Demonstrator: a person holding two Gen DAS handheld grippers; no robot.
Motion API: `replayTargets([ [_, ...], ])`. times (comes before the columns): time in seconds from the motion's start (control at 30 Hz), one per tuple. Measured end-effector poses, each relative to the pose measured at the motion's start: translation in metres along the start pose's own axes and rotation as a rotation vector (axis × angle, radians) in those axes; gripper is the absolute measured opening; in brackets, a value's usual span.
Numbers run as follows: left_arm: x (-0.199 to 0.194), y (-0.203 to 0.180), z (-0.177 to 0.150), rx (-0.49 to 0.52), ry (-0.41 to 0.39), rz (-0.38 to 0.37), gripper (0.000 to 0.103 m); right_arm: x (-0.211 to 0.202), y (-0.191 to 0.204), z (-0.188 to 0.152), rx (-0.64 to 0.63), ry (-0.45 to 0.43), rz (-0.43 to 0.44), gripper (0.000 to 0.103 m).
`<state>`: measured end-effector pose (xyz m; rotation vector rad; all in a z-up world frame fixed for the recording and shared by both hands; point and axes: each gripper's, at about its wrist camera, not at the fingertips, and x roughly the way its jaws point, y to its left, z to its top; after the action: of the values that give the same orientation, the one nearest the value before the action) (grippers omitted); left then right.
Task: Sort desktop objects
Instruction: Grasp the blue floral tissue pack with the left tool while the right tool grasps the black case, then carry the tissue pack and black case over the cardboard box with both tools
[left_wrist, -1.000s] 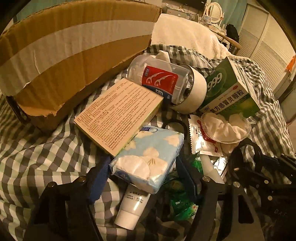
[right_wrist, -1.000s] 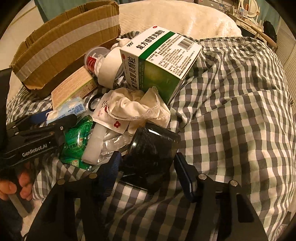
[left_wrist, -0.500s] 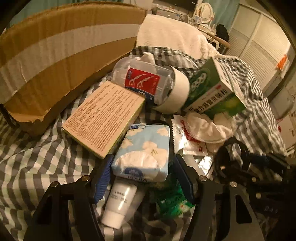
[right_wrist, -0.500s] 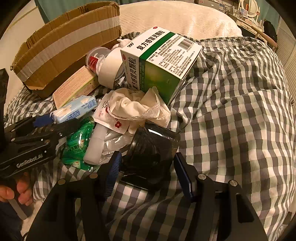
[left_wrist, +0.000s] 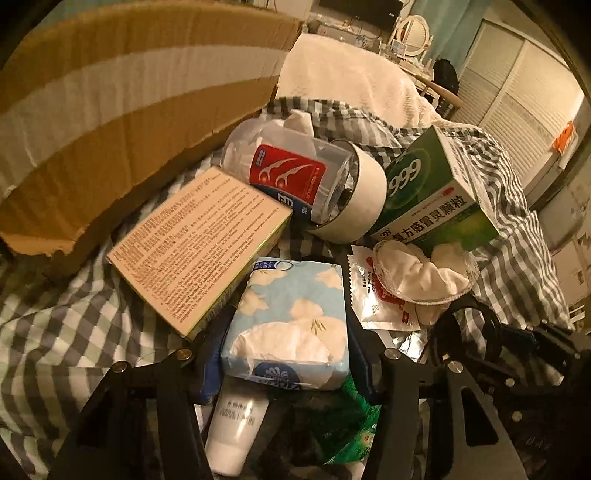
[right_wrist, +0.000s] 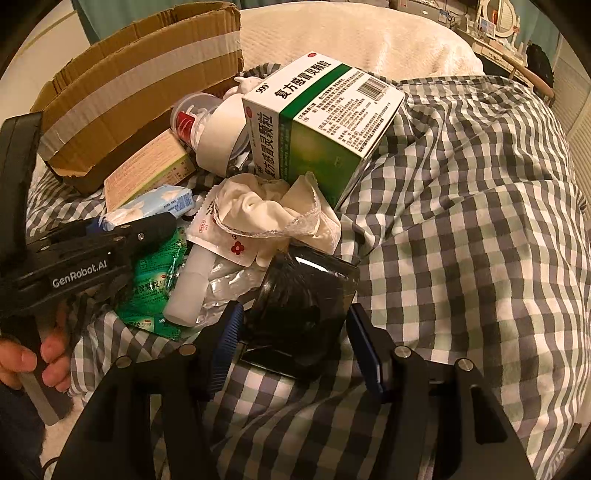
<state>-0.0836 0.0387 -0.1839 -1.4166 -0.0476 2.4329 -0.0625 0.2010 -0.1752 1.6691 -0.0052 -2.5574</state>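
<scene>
left wrist view, from left to right: a torn cardboard box (left_wrist: 122, 96) with a pale tape band stands at the far left on a checked blanket (left_wrist: 55, 295). just right of it lies a flat printed carton (left_wrist: 195, 243), tilted. low in the centre, the left gripper (left_wrist: 286, 354) has a blue tissue pack (left_wrist: 291, 325) between its closing jaws; whether the pads press on it cannot be told. a white tube (left_wrist: 236, 428) lies under the pack. behind, a clear floss-pick jar (left_wrist: 288, 173) rests inside a white tape roll (left_wrist: 362, 195). right of that leans a green medicine box (left_wrist: 432, 199), with a crumpled white cloth (left_wrist: 421, 273) touching its lower edge.

right wrist view, from left to right: a hand (right_wrist: 33, 362) holds the left gripper's handle at the far left. beside it lie green sachets (right_wrist: 155, 280). low in the centre, the right gripper (right_wrist: 291, 347) has a black cylinder (right_wrist: 303, 299) between its closing jaws; the left pad touches it, while a narrow gap shows at the right pad. the rest of the right side is bare checked blanket.
</scene>
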Motion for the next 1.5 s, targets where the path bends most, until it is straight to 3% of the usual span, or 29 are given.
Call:
replayTargets([
  [0.5,-0.027,-0.010,-0.007,0.053,-0.075,0.040,0.057,-0.021,-0.005,-0.006,0.004,-0.053,-0.006,0.048],
  [0.9,-0.084,-0.011,0.010,0.057,-0.240,0.054,0.057,-0.057,-0.001,0.012,0.007,-0.122,0.075,0.048],
  [1.07,-0.119,-0.001,0.030,0.022,-0.324,0.055,0.057,-0.087,0.017,0.038,-0.047,-0.194,0.103,0.048],
  [1.3,-0.176,0.028,0.083,-0.030,-0.506,0.098,0.057,-0.134,0.056,0.110,-0.157,-0.338,0.139,0.048],
  [1.43,-0.185,0.049,0.111,-0.072,-0.549,0.133,0.057,-0.138,0.073,0.157,-0.172,-0.343,0.250,0.048],
  [1.5,-0.184,0.062,0.121,-0.092,-0.569,0.156,0.057,-0.134,0.082,0.179,-0.173,-0.341,0.264,0.048],
])
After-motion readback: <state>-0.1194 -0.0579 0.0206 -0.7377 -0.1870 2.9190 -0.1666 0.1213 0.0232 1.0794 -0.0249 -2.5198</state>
